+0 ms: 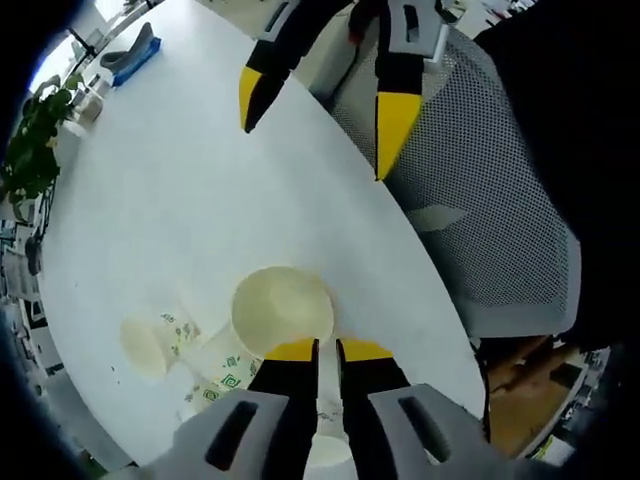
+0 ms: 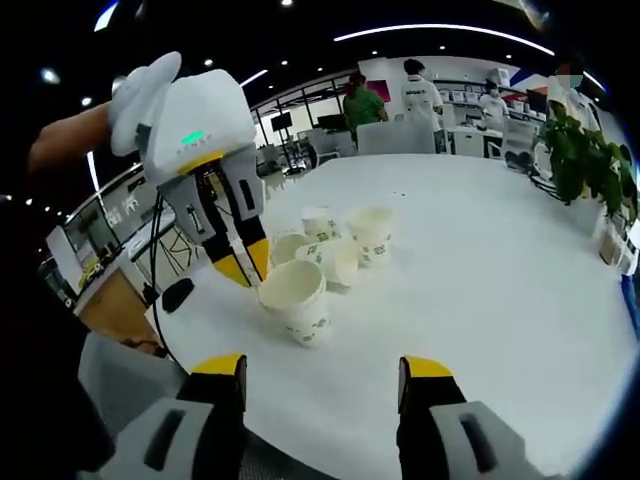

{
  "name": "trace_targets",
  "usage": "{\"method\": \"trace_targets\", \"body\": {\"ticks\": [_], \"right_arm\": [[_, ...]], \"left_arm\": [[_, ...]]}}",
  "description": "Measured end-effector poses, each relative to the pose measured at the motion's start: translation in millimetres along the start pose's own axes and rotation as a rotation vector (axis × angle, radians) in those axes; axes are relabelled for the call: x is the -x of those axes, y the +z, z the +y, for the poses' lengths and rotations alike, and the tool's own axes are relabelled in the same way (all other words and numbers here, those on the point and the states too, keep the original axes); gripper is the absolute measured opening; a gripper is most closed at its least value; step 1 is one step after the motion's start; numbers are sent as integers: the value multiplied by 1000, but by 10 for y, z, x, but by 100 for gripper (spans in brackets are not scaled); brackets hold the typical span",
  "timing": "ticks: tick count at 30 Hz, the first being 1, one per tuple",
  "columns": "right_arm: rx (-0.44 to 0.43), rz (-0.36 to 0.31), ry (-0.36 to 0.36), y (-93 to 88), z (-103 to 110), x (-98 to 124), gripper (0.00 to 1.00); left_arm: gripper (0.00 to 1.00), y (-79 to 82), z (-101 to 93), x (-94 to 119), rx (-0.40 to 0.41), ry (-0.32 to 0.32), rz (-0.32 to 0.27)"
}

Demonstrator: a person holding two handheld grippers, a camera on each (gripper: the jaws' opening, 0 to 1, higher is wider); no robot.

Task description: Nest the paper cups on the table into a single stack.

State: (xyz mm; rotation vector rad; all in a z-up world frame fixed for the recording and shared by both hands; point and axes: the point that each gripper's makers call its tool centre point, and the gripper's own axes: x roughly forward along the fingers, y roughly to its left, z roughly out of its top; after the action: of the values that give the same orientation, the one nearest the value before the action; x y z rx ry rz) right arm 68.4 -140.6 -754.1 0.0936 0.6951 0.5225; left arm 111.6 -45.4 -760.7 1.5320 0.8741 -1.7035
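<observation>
The left gripper (image 2: 245, 268) pinched the rim of a paper cup (image 2: 297, 297), other cups (image 2: 345, 245) clustered just beyond it, while the right gripper (image 2: 322, 385) hung wide open nearby.

Mesh chair (image 1: 480, 230) beside white table (image 1: 180, 170); potted plant (image 2: 585, 160) (table edge).

In the left gripper view, the left gripper (image 1: 327, 350) covers the near rim of the held paper cup (image 1: 283, 308), and a second cup (image 1: 330, 452) below is cut off by the picture edge. In the right gripper view, the green print on the clustered cups (image 2: 345, 245) is too small to read, and the people (image 2: 362, 102) at the back are small and blurred.
</observation>
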Motion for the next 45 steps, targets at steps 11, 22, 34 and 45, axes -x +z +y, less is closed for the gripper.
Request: {"method": "trace_targets", "body": {"ticks": [11,22,34,45], "right_arm": [[6,5,8,17,50,-49,61],[23,8,23,48,104,-79,61],[32,21,27,24,142,-62,61],[37,18,29,55,121,-83,62]], "left_arm": [[14,-11,17,146,96,27,-96],[27,-380,80,398,256,113,-174],[40,-760,-37,410,486,186,-288],[41,-1214,-153,269,635,258,-276]]}}
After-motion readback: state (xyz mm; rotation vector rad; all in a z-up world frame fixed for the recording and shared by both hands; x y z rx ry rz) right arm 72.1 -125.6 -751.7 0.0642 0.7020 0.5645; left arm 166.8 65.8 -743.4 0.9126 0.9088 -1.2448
